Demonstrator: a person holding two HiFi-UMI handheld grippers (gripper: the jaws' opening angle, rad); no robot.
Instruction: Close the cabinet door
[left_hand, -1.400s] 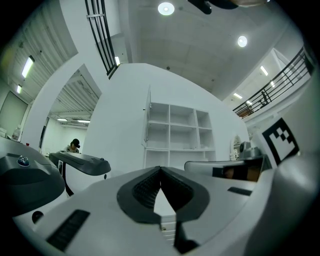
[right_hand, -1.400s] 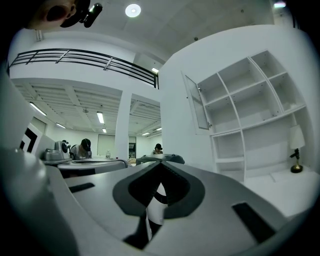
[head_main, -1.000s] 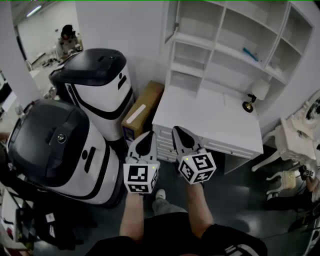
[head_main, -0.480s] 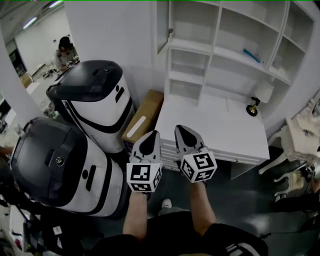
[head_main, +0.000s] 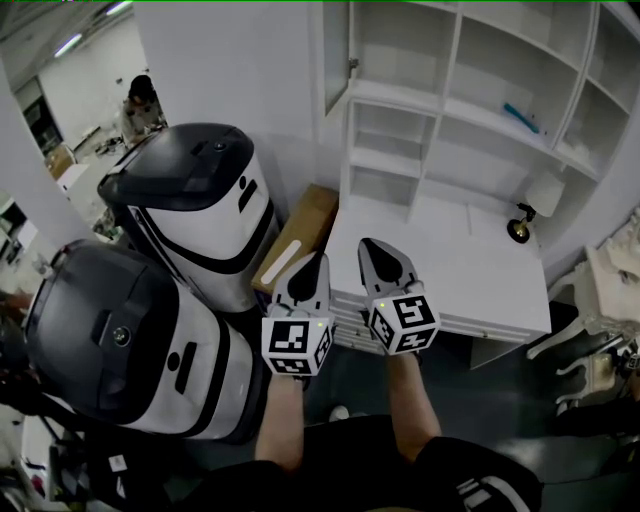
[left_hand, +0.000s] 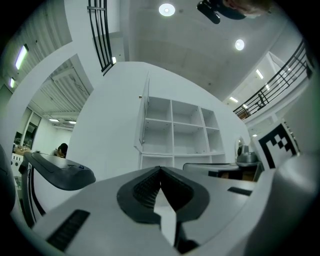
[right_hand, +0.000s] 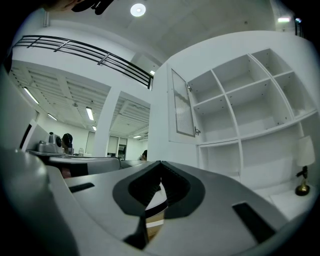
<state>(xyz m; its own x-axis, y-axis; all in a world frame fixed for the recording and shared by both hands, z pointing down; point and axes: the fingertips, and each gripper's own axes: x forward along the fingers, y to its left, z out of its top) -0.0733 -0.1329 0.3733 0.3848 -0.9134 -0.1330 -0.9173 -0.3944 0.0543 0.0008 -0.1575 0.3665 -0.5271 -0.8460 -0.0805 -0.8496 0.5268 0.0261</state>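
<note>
A white shelf cabinet (head_main: 470, 90) stands on the wall above a white desk (head_main: 450, 262). Its narrow door (head_main: 337, 55) at the upper left stands open, swung outward. The left gripper view shows that door (left_hand: 145, 117) almost edge on, and the right gripper view shows the door (right_hand: 182, 107) with its ribbed pane and a small latch. My left gripper (head_main: 312, 262) and right gripper (head_main: 370, 246) are held side by side over the desk's near left corner, well short of the door. Both are shut with nothing between the pads: left (left_hand: 160, 169), right (right_hand: 160, 163).
Two big white-and-black machines (head_main: 200, 195) (head_main: 110, 340) fill the left side. A cardboard box (head_main: 300, 235) leans between them and the desk. A small lamp (head_main: 535, 200) stands on the desk's far right. A white chair (head_main: 610, 290) is at the right, and a person (head_main: 140, 105) sits far back.
Both grippers have moved forward together toward the desk and cabinet, which now look nearer and larger. The jaws stayed shut and the door has not moved.
</note>
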